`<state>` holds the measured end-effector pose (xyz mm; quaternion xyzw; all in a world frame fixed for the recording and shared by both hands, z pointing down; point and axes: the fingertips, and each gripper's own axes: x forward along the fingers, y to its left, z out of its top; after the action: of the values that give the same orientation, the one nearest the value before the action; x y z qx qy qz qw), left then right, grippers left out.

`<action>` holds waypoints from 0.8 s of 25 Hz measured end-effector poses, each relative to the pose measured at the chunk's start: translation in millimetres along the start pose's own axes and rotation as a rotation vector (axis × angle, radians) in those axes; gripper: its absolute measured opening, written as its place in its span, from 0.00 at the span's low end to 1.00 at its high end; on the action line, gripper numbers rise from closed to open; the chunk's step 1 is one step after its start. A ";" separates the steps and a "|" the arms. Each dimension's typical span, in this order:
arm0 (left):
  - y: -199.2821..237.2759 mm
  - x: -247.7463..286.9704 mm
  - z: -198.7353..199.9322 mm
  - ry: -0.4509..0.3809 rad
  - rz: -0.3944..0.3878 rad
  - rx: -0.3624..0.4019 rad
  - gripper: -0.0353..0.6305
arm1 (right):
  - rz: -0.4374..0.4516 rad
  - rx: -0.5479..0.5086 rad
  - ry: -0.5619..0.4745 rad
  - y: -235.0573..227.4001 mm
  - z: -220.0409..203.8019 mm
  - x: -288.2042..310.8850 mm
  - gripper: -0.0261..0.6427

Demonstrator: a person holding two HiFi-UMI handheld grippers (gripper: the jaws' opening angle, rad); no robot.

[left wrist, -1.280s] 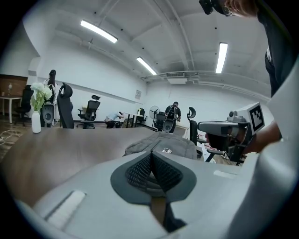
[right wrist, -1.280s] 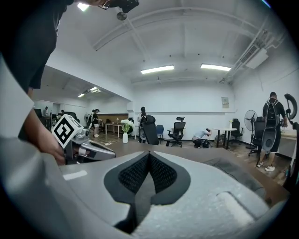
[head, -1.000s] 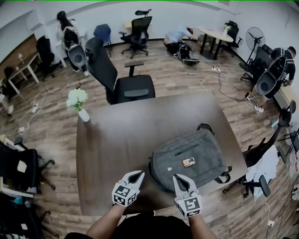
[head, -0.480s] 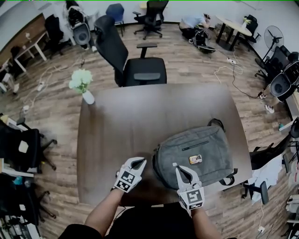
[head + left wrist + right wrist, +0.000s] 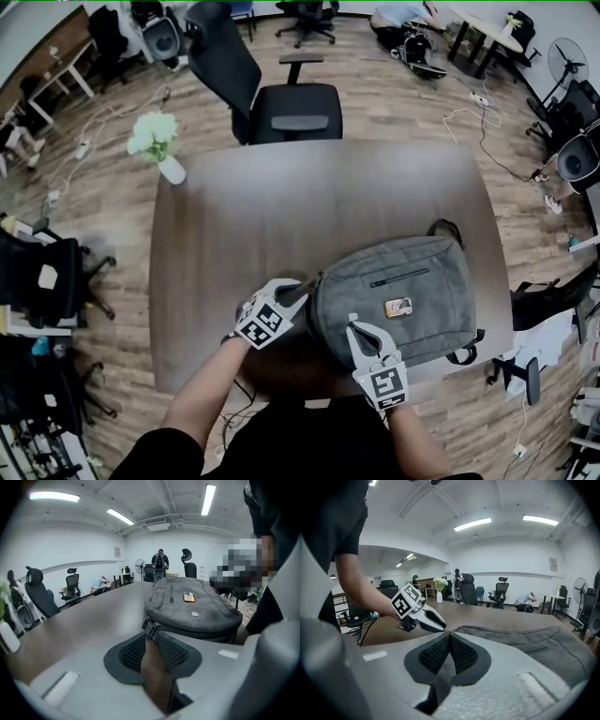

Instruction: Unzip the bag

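Bag [image 5: 403, 291] lies near right on the table [image 5: 281, 202], vase [image 5: 172, 171] far left.

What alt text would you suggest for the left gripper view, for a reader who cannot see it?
The left gripper, its jaws opening with nothing gripped between them, points at the zipper pulls on the near end of a grey backpack lying on a brown table. Office chairs stand in the room behind.

Table [image 5: 281, 206], dark brown wood, rectangular: one grey bag [image 5: 398, 295] lying flat toward the near right corner, one white vase [image 5: 172, 172] of pale flowers [image 5: 155, 134] upright at the far left corner, well apart.
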<state>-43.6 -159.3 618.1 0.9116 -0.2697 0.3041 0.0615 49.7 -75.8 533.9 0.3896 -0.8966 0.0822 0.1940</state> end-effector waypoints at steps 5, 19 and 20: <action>3.5 15.8 -0.9 0.046 -0.095 0.077 0.29 | 0.027 -0.006 0.020 -0.2 -5.7 4.0 0.04; 3.8 30.2 -1.1 0.110 -0.475 -0.006 0.27 | 0.071 0.006 0.029 -3.5 -10.2 15.0 0.04; 4.0 31.6 -1.2 0.116 -0.497 -0.011 0.27 | 0.074 0.006 0.029 -3.9 -10.0 16.4 0.04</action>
<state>-25.1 -176.7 637.5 0.9307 -0.0349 0.3298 0.1546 45.2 -86.4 549.8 0.3555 -0.9071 0.0976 0.2029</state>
